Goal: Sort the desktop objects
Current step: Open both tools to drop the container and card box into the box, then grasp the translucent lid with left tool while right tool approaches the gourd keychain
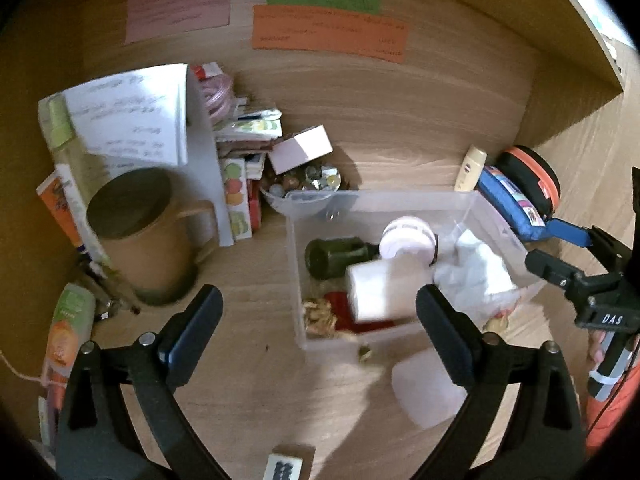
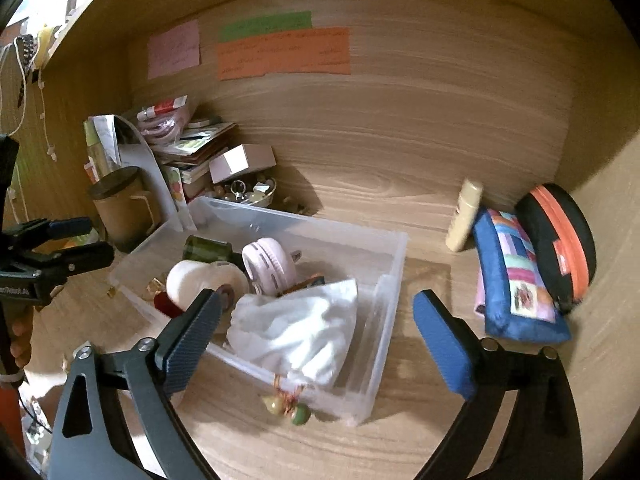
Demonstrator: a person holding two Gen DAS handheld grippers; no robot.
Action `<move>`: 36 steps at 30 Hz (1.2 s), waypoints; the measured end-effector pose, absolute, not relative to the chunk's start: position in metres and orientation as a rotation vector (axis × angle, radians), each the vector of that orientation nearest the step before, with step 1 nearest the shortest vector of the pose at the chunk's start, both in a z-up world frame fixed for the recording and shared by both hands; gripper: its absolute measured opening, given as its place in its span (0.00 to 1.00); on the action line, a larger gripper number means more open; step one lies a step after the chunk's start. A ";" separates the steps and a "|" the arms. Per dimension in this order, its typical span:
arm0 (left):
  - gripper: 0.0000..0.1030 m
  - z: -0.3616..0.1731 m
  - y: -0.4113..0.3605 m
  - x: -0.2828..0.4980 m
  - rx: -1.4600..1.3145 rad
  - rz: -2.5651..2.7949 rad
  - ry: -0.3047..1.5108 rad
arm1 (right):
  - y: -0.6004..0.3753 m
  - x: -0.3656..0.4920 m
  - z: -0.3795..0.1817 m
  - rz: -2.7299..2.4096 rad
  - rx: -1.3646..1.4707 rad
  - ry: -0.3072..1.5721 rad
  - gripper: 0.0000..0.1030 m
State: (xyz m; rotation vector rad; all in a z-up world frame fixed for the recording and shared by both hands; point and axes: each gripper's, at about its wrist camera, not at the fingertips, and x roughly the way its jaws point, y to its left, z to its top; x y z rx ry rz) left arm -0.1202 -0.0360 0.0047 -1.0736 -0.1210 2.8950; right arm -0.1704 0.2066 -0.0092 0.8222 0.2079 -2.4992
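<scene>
Rightward, desk (image 2: 420,240) lies bare between bin (image 2: 392,280) and pouch (image 2: 516,280).

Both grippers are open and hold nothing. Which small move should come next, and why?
Probably the right gripper should swing toward the blue pouch beside the clear bin. The pouch lies outside the bin on the desk, near the right gripper's finger, and the jaws stand wide and empty.

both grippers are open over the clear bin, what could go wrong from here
1. The white cloth pouch slumps against the clear bin near wall, its beaded charm hanging outside; a passing gripper might snag it and drag the pouch out.
2. The cream tube only leans on the blue pouch, so lifting that pouch would likely topple it.
</scene>
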 end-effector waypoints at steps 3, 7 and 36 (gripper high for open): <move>0.96 -0.001 -0.036 -0.111 -1.079 2.875 -0.137 | 0.210 -0.162 -0.011 -2.524 0.825 0.199 0.93; 0.96 -0.012 -0.026 -0.102 -1.094 2.846 -0.131 | 0.211 -0.152 -0.019 -2.537 0.851 0.197 0.93; 0.96 -0.069 0.028 -0.106 -1.144 2.605 -0.101 | 0.203 -0.139 -0.085 -2.519 1.085 0.138 0.80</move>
